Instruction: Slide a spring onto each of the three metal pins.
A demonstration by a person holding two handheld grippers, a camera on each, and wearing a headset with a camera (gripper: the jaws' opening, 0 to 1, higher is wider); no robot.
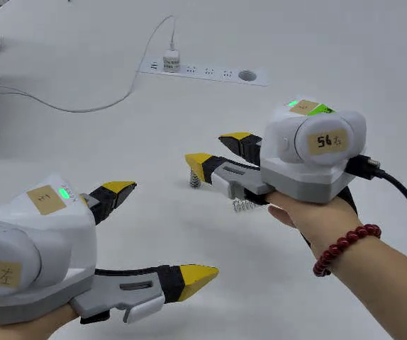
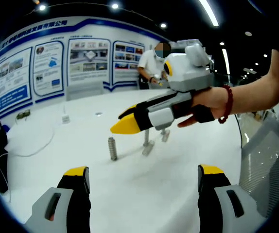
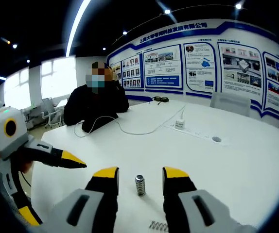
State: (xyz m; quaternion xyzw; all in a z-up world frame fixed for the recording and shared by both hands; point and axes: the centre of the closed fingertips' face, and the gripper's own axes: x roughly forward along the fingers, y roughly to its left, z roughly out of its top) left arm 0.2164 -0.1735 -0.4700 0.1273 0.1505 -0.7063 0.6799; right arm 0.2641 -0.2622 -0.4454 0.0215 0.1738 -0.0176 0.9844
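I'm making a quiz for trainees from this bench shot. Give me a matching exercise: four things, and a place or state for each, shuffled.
Things:
1 charger
2 loose spring
3 sprung pin
4 bracelet

Places or states:
a lying flat on the table
b standing upright
c plugged into the power strip
d on the wrist behind the right gripper

Pairs: 1-c, 2-a, 3-b, 4-d.

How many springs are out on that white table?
2. One upright spring stands just ahead of the right gripper; one loose spring lies flat on the table beneath it. Others may be hidden behind that gripper.
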